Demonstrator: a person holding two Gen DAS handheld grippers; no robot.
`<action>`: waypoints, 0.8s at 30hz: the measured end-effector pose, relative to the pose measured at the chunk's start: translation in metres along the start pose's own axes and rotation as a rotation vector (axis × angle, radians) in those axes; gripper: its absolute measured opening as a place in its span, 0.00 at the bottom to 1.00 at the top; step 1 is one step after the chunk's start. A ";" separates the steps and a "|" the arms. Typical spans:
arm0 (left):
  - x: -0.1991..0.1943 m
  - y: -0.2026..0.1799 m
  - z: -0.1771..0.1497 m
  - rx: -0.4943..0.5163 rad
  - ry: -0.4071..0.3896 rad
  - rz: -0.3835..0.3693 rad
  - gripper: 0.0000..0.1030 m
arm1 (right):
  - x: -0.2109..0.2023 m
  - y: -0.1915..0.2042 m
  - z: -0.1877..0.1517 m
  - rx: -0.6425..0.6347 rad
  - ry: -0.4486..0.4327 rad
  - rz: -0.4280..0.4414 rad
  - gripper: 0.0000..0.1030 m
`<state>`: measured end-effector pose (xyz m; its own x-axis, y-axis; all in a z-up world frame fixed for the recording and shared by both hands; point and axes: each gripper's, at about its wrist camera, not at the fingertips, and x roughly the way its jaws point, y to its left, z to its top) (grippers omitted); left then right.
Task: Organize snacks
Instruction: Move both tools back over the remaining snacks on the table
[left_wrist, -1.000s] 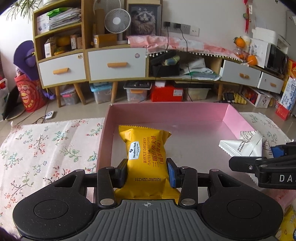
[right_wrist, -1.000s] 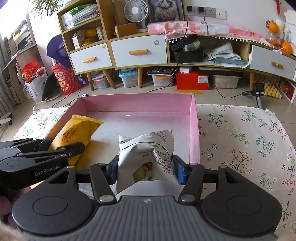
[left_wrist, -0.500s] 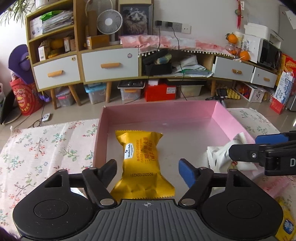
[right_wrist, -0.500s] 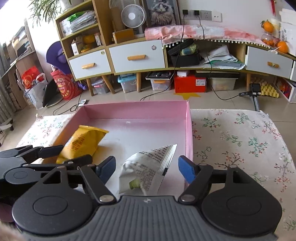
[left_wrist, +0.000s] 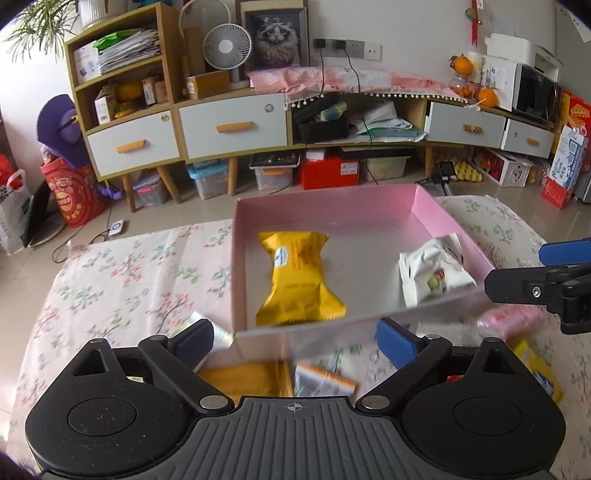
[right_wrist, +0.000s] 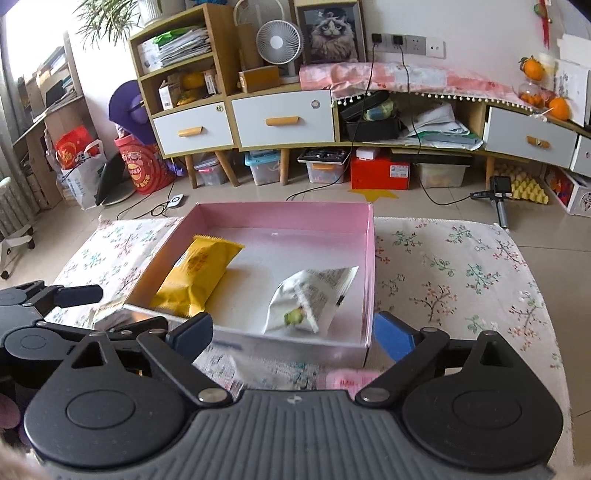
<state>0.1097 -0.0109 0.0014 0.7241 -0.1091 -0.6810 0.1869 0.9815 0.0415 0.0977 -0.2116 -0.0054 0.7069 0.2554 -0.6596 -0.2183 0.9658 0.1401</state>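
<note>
**Two snacks down in the pink box**

On the flowered cloth (right_wrist: 458, 273) sits a shallow pink box (right_wrist: 280, 214), open at the top, its near wall silvery on the outside. Two packets lie inside it and nothing else that I can see. The yellow snack packet (left_wrist: 300, 277) lies flat at about nine o'clock of the box floor, close to the left wall, its long side running from the near wall toward the far one. The white snack packet (left_wrist: 432, 275) sits at about three o'clock, puffed up and tilted, close against the right wall. The two packets lie well apart, with bare floor between them.

The left gripper (left_wrist: 294, 338) hangs in front of the box's near wall, its jaws having just been opening and now spread wide with nothing between them; the yellow packet lies free beyond the fingertips. The right gripper (right_wrist: 293, 332) is the same: jaws just opened wide, empty, the white packet (right_wrist: 308, 301) released and resting ahead of them inside the box.

Outside the box, on the cloth at six o'clock, more loose packets (left_wrist: 325, 382) wait under the left gripper: one orange-yellow, one white with an orange edge, blurred. A pink wrapper (right_wrist: 351, 380) shows just below the box's near right corner, and another yellow packet (left_wrist: 535, 365) lies off at four o'clock.
</note>
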 end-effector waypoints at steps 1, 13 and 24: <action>-0.004 0.001 -0.003 -0.001 0.004 -0.001 0.94 | -0.002 0.000 -0.002 -0.003 0.000 0.000 0.92; -0.034 0.015 -0.043 -0.010 0.054 -0.026 0.97 | -0.020 0.007 -0.031 -0.016 0.034 -0.031 1.00; -0.041 0.028 -0.080 0.075 0.069 -0.062 0.97 | -0.022 0.015 -0.060 -0.094 0.071 -0.019 1.00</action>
<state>0.0320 0.0340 -0.0276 0.6628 -0.1553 -0.7325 0.2805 0.9585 0.0505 0.0383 -0.2054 -0.0328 0.6633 0.2298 -0.7122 -0.2694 0.9612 0.0592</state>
